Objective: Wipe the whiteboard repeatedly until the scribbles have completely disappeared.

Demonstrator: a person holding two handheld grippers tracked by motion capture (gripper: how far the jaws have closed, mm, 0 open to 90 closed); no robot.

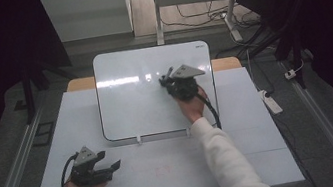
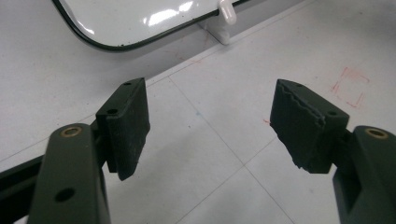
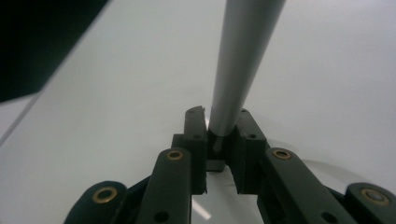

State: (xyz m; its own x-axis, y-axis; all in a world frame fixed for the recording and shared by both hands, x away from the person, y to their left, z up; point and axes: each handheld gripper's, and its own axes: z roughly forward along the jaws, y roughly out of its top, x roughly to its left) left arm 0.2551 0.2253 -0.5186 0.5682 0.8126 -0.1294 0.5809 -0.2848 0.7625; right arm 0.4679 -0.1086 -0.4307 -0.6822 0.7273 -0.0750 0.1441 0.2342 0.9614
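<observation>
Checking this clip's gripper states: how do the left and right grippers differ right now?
The left gripper is open and holds nothing; the right gripper is shut on a grey pen. The left hovers above the table near its front edge; the right is over the whiteboard. Both have black jaws.

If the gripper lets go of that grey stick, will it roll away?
Probably yes: the stick looks round and smooth, so it could roll on the glossy whiteboard. It looks stiff and straight. The right gripper clamps it now.
</observation>
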